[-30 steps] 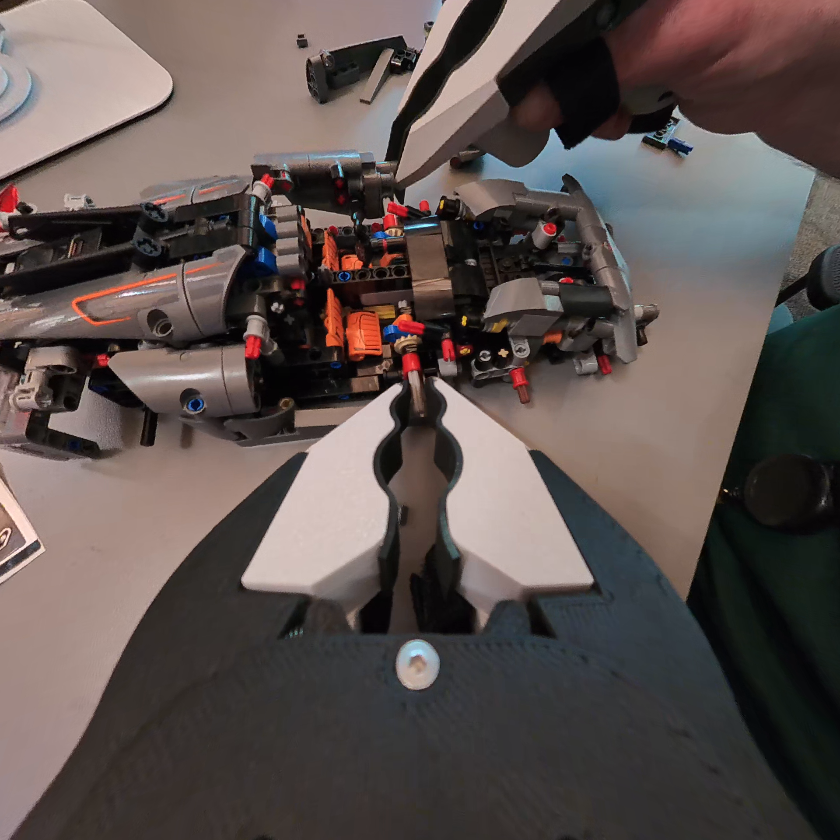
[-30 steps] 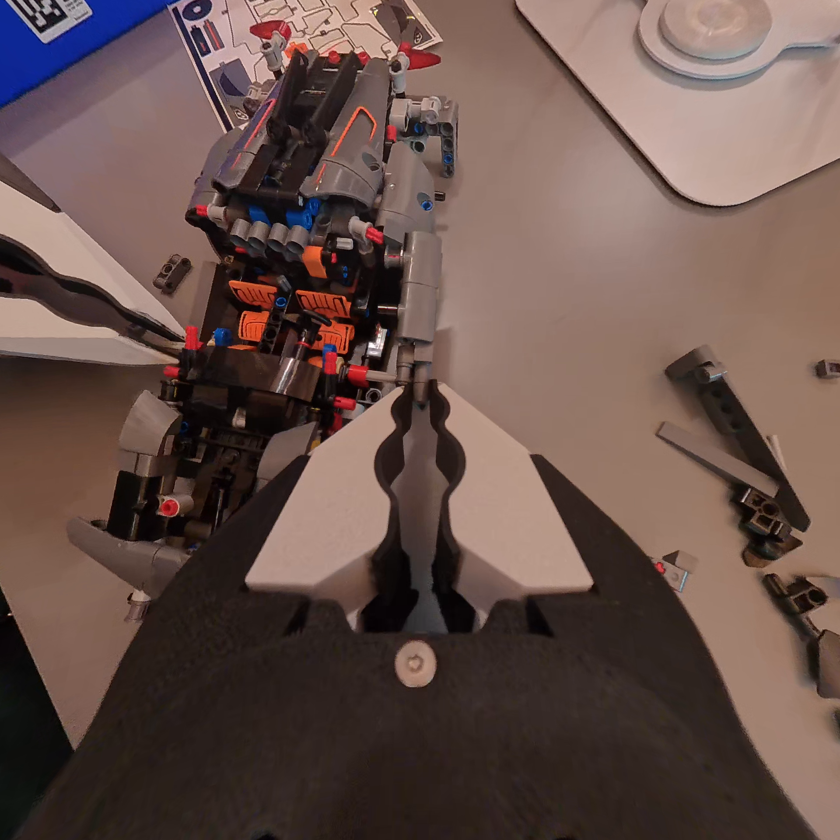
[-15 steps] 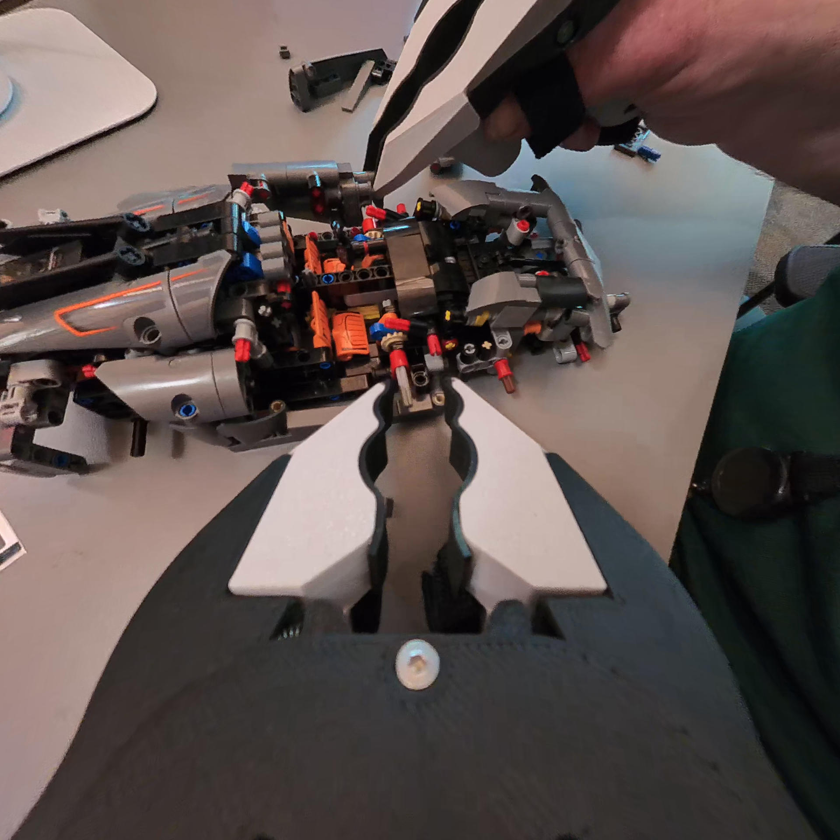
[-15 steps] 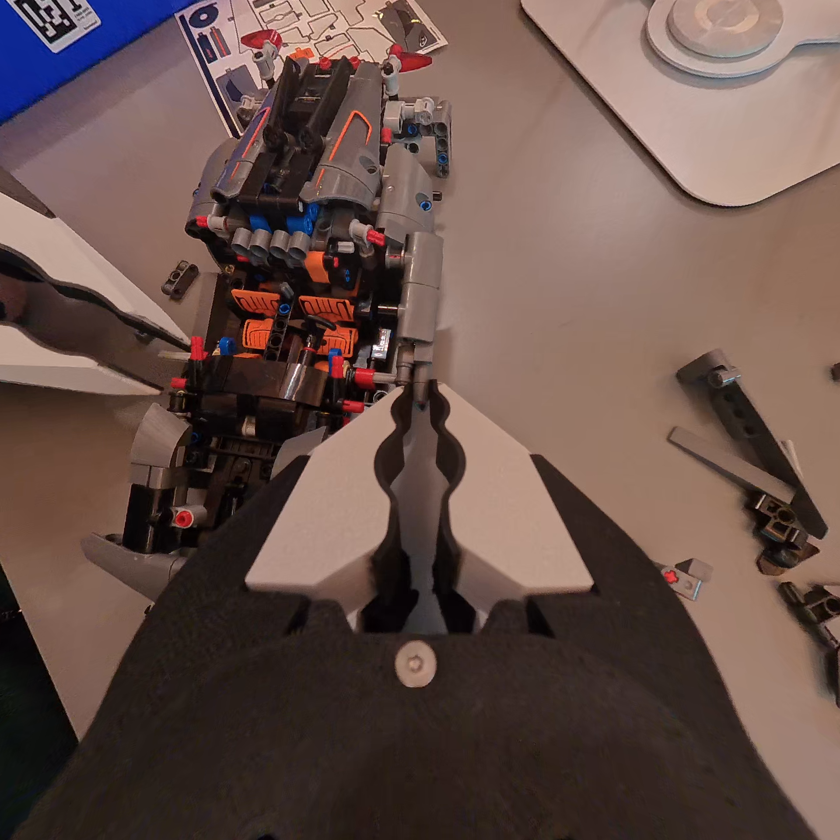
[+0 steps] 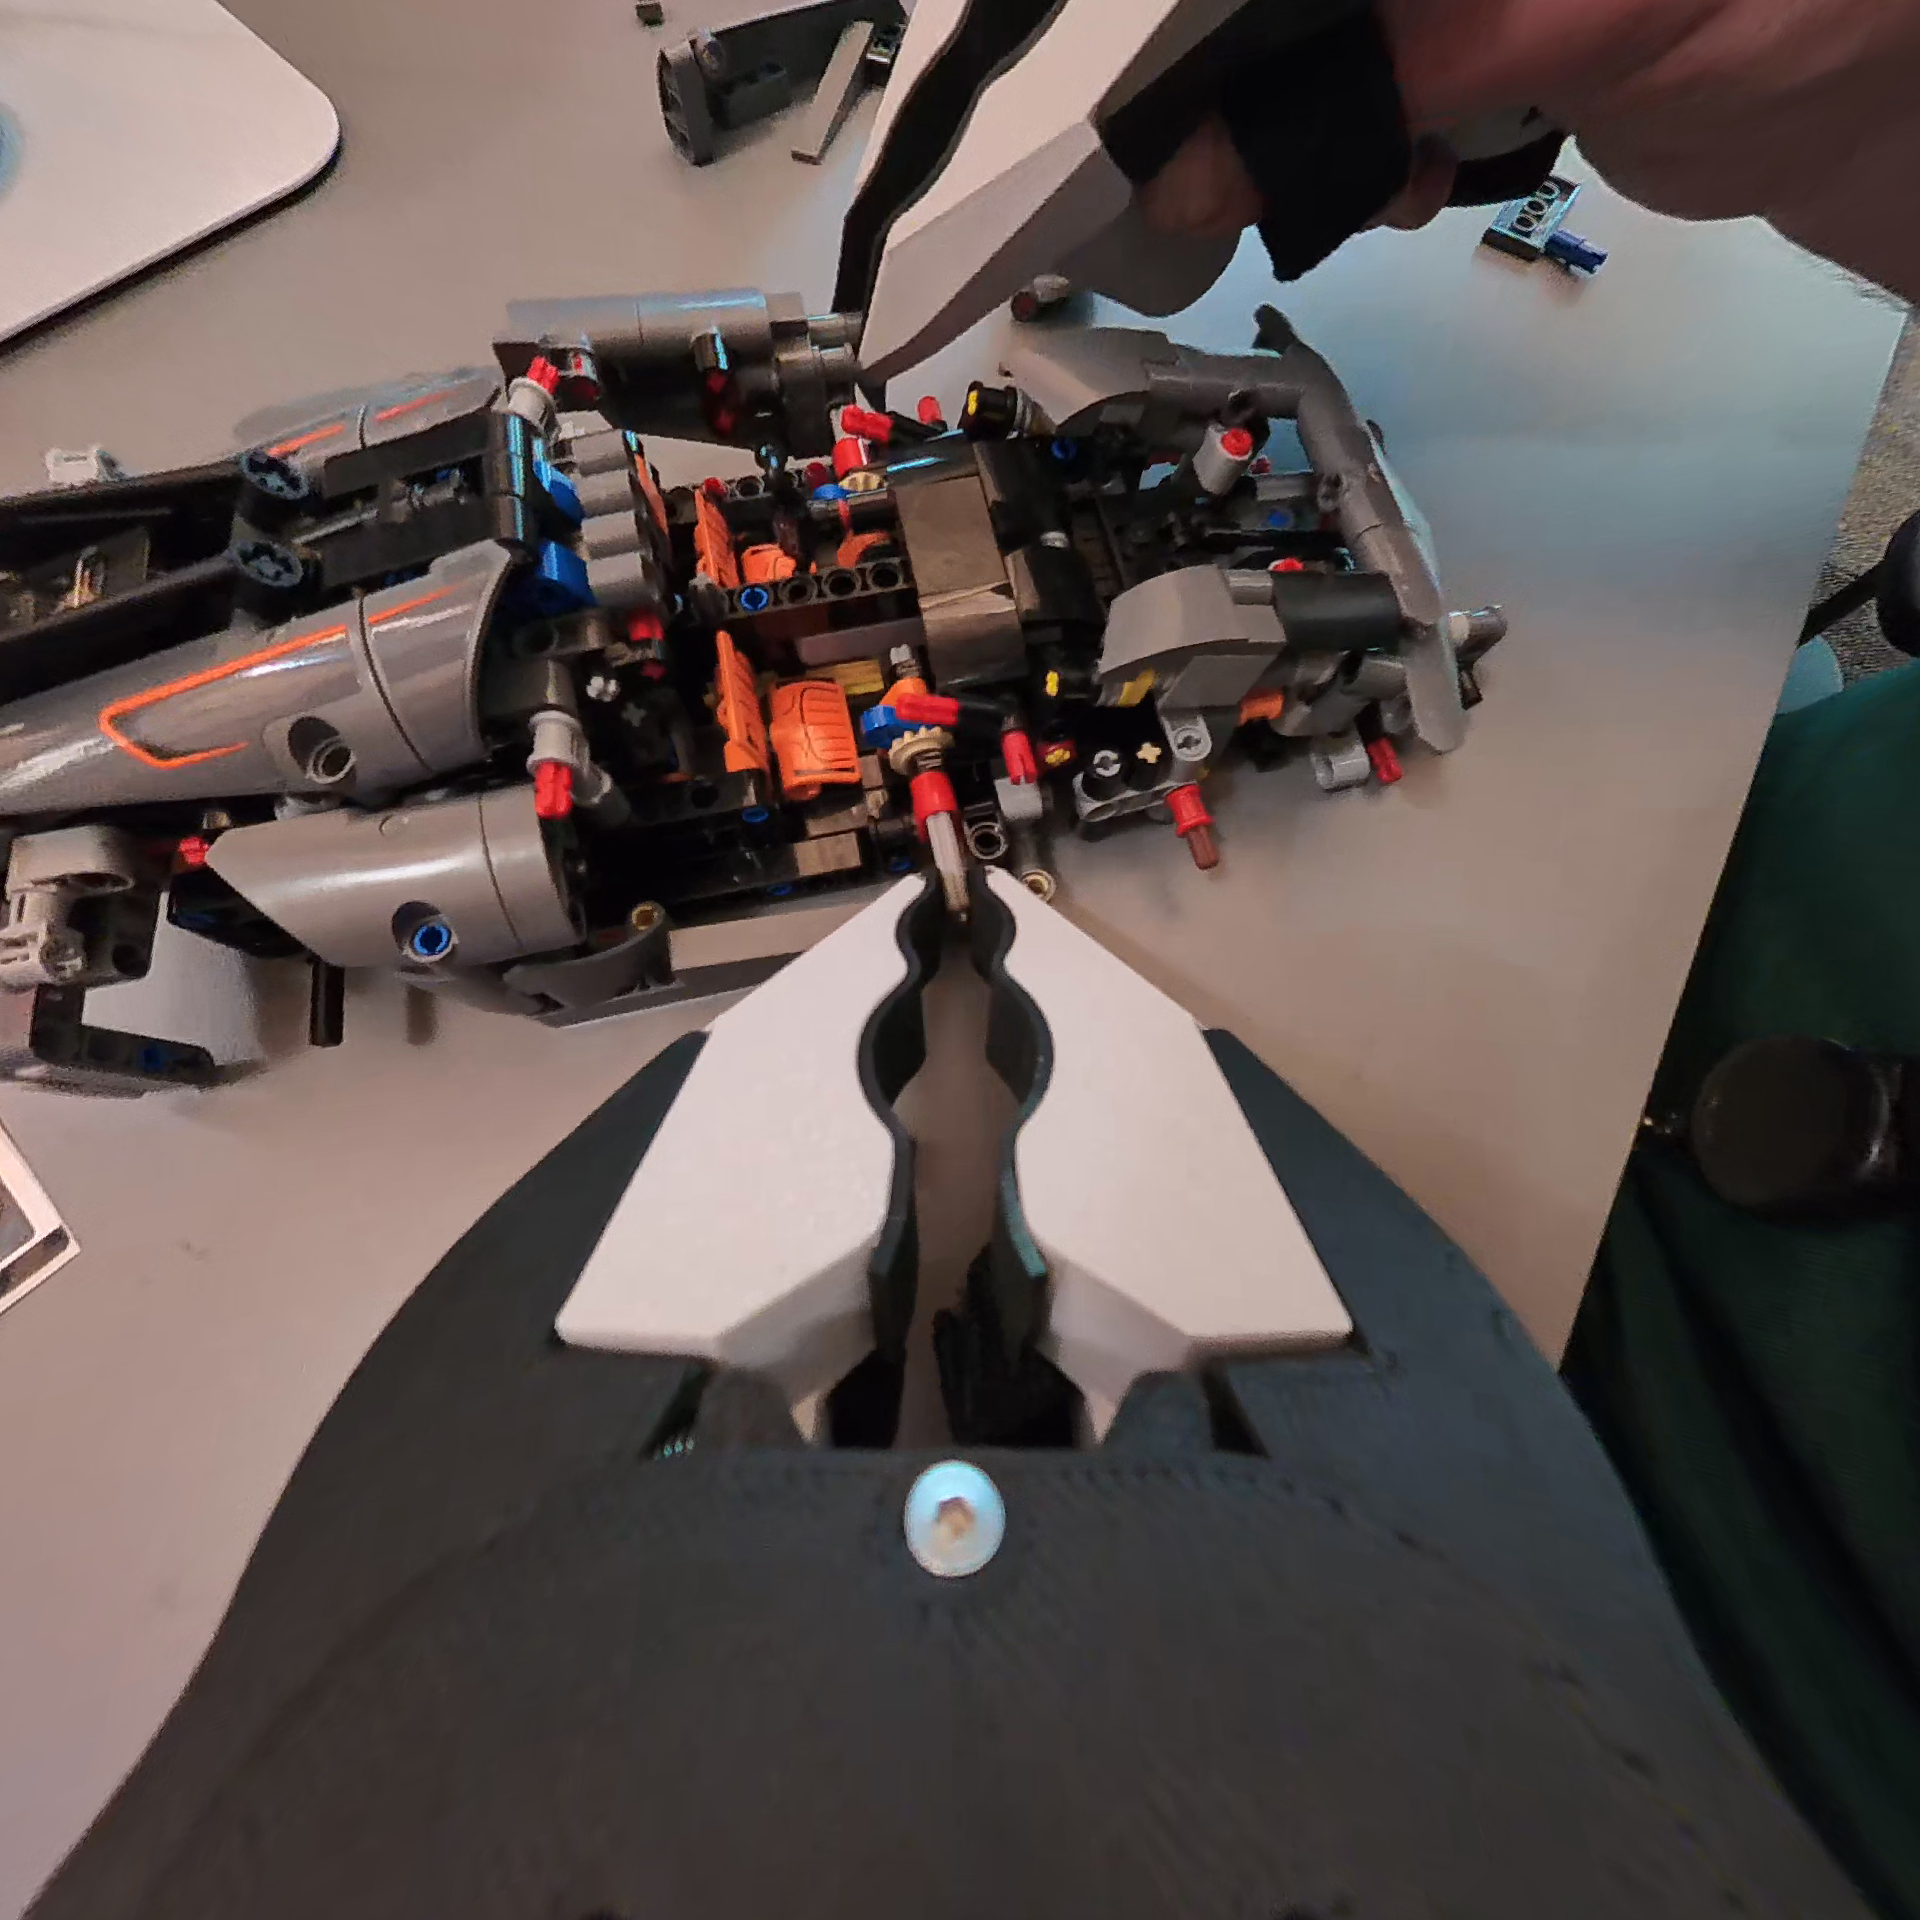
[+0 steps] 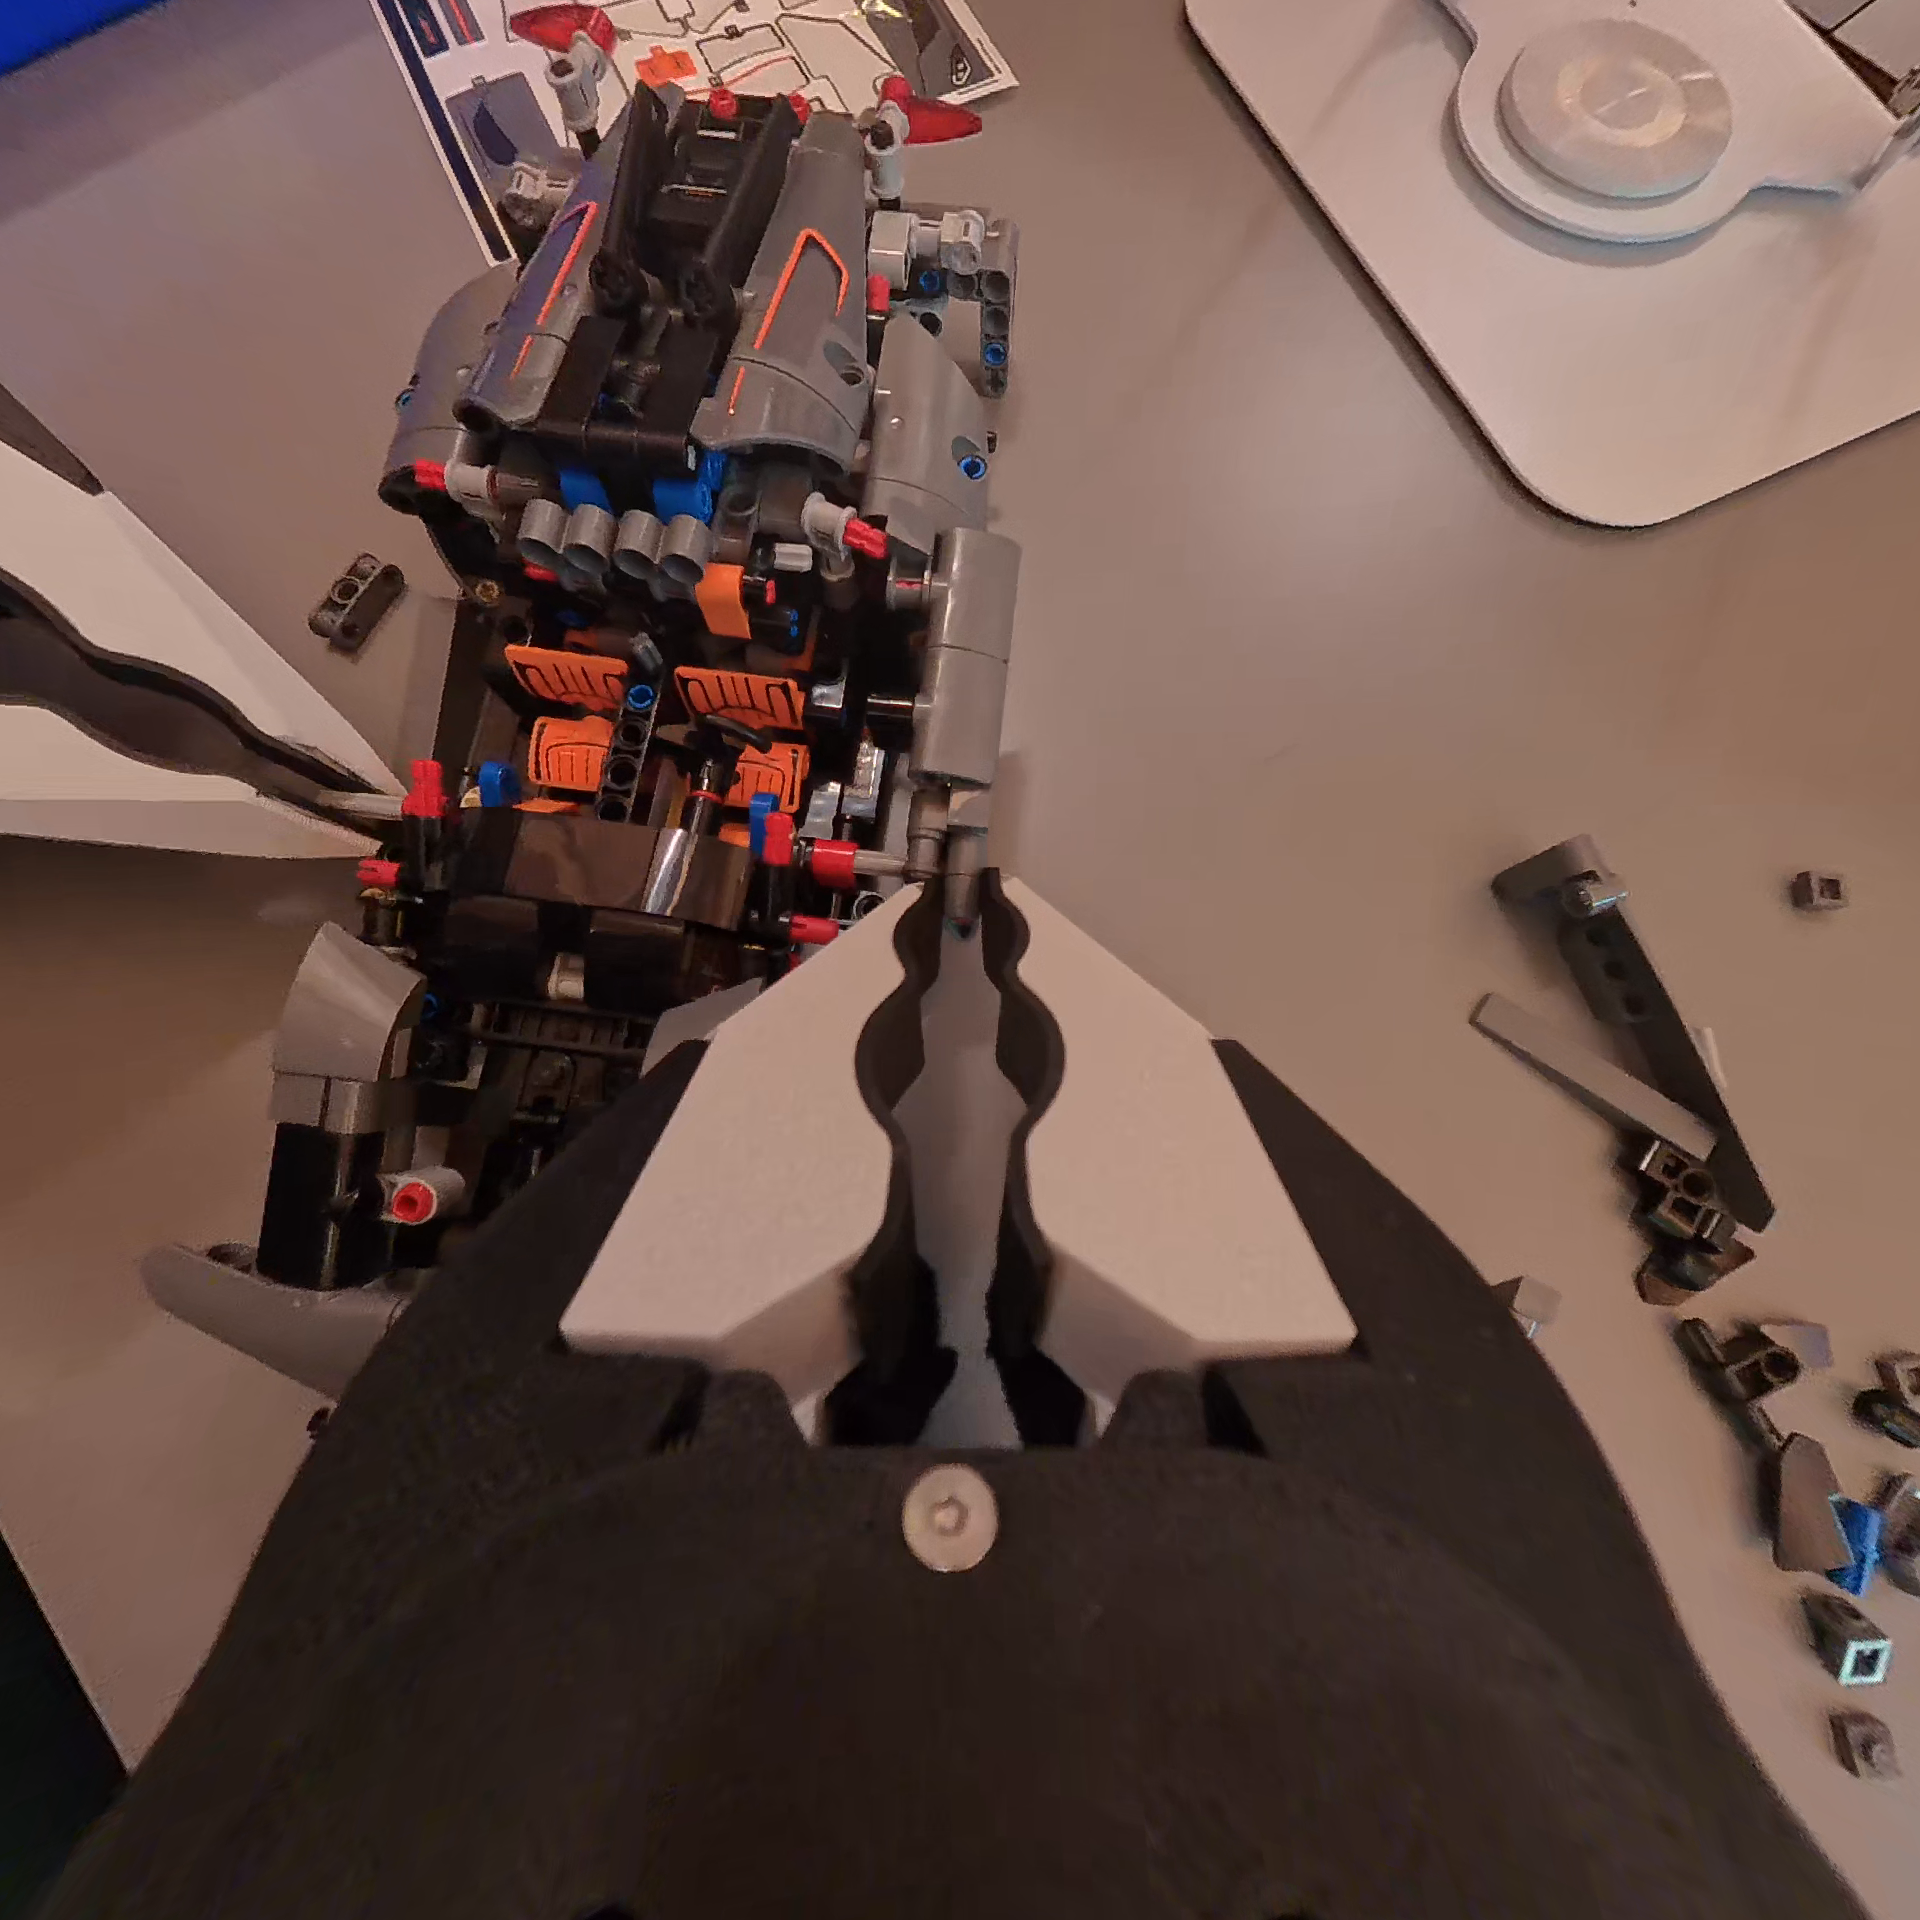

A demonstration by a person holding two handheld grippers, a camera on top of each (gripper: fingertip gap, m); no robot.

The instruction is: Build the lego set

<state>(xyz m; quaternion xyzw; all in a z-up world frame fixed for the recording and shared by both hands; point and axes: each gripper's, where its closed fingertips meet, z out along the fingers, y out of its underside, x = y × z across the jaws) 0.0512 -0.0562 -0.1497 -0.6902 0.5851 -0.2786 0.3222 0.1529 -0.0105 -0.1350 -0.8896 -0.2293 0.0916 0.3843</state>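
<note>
A half-built grey, black and orange lego car [image 5: 727, 644] lies on the grey table, and it also shows in the right wrist view [image 6: 675, 623]. My left gripper [image 5: 956, 902] is shut on a pale axle [image 5: 948, 847] with a red bush that sticks out of the car's near side. It also shows at the left of the right wrist view [image 6: 364, 805]. My right gripper [image 6: 961, 906] is shut on a small dark connector at the end of the grey side panel [image 6: 966, 644]. It also shows from above in the left wrist view [image 5: 857, 353], at the car's far side.
Loose dark grey beams [image 6: 1631, 1039] and small pieces [image 6: 1829, 1507] lie to the right of the car. A white stand base [image 6: 1558, 260] sits at the back right. An instruction sheet [image 6: 727, 42] lies behind the car. The table edge and green clothing [image 5: 1818, 1351] are at right. The tips of one gripper are about 12 cm away from the tips of the other.
My left gripper was shut on the axle, opened half a second ago, and has shut on the axle again. My right gripper has stayed shut on the side panel's connector.
</note>
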